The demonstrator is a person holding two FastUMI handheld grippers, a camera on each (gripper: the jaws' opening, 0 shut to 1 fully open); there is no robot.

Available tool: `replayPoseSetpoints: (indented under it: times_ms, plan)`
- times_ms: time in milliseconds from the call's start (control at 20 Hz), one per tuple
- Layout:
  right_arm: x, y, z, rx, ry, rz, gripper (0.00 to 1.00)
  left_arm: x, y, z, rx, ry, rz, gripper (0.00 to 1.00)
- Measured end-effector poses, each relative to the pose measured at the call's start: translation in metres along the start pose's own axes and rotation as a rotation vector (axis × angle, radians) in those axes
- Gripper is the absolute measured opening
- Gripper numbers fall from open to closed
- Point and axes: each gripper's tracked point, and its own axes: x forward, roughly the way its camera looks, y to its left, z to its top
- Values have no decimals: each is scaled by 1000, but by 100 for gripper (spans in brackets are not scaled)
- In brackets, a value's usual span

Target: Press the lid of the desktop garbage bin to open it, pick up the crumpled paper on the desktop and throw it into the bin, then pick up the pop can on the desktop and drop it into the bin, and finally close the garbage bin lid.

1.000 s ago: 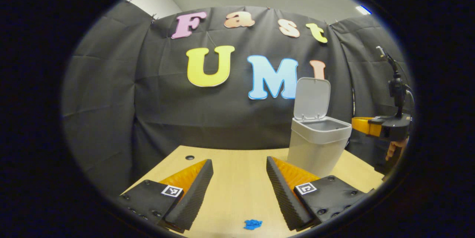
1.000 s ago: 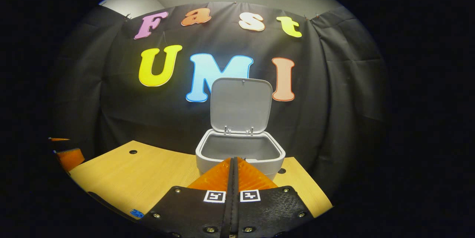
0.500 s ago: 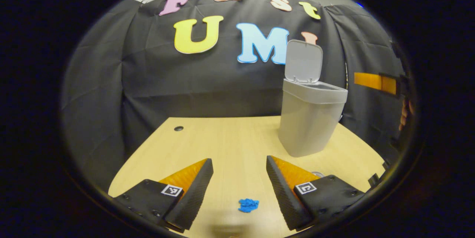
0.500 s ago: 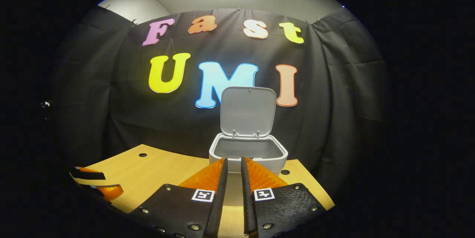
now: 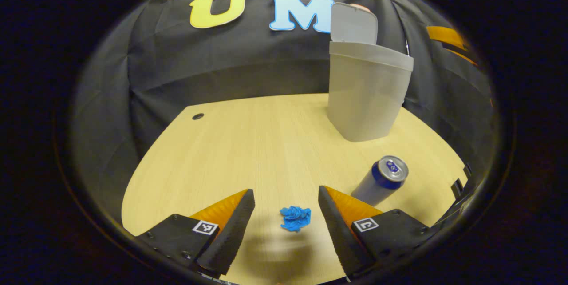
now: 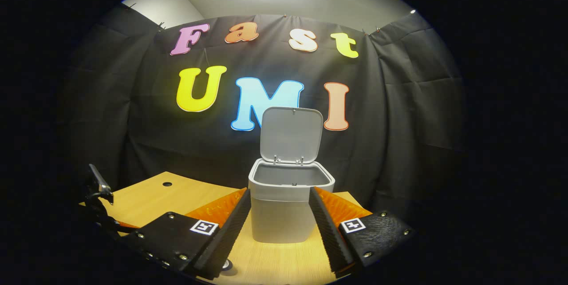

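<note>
The bench (image 5: 248,143) is the biggest thing before me, pale wood with a small round hole near its far left corner. Toward its far right edge stands the garbage bin (image 5: 366,94), its lid (image 6: 290,134) already swung upright on the back hinge — so the pressing step is done, I judge, and the paper is the step in hand. In the right gripper view the bin's mouth looks bare inside, as far as I can see into it.

The pop can (image 5: 380,180) stands upright near the right edge of the bench, nearer to me than the bin and just beyond my left gripper's right finger.

My left gripper (image 5: 286,214) has its fingers spread wide with nothing between them but air. My right gripper (image 6: 279,220) is likewise wide apart and empty, with the bin framed in its gap but farther off.

Smallest is the crumpled paper (image 5: 295,218), a blue wad lying on the bench near its front edge, in the gap of my left gripper — closer to the right finger. Next I should lower onto it, centre it, then close gently; it is light and may skid.
</note>
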Motion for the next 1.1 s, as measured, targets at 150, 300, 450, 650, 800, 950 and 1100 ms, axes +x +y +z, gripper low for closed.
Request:
replayPoseSetpoints:
  times_ms: [150,300,450,650,800,950,1100]
  plan:
    - [-7,-6,-4,-12,14,-25,91,19,-2,-20,4,55,-11,96]
    - [-13,-10,-12,-20,41,-37,93,37,-2,-49,19,135,-8,97]
    - [-17,-14,-19,-2,70,-39,93,48,0,-62,24,186,-14,97]
    - [-20,-21,-20,12,72,-55,93,57,0,-69,5,217,-21,95]
    - [-22,-24,-23,12,75,-63,93,58,3,-70,15,211,-12,94]
    - [-23,-20,-29,18,91,-51,93,61,6,-70,0,189,12,77]
    - [-24,-19,-33,12,98,-43,93,60,17,-69,-32,183,47,53]
